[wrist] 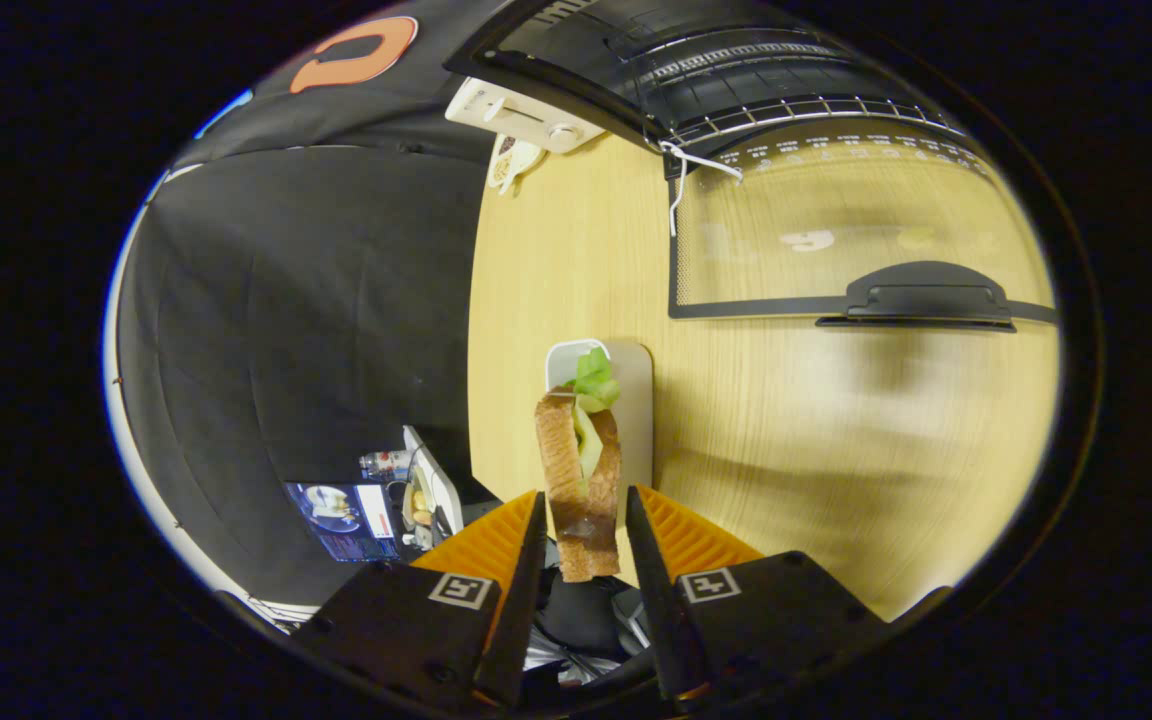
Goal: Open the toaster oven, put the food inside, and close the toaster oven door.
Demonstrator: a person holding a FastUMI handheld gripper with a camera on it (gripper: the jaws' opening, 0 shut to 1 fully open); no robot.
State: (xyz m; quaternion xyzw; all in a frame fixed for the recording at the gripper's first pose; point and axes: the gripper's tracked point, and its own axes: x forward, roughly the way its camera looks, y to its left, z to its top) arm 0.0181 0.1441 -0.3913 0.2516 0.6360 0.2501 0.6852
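Sandwich clamped between jaws (upright), toaster oven door open beyond.

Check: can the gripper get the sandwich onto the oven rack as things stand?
Probably yes. The gripper is shut on the sandwich, the oven door hangs open, and nothing lies between the fingers and the rack beyond them.

Setting: staged recording booth with kitchen props, not a lived-in home. Evidence: black cloth wall draped around a pale wooden table; toaster oven with its glass door folded down onto the tabletop; white tray; laptop with a lit screen beside the table.
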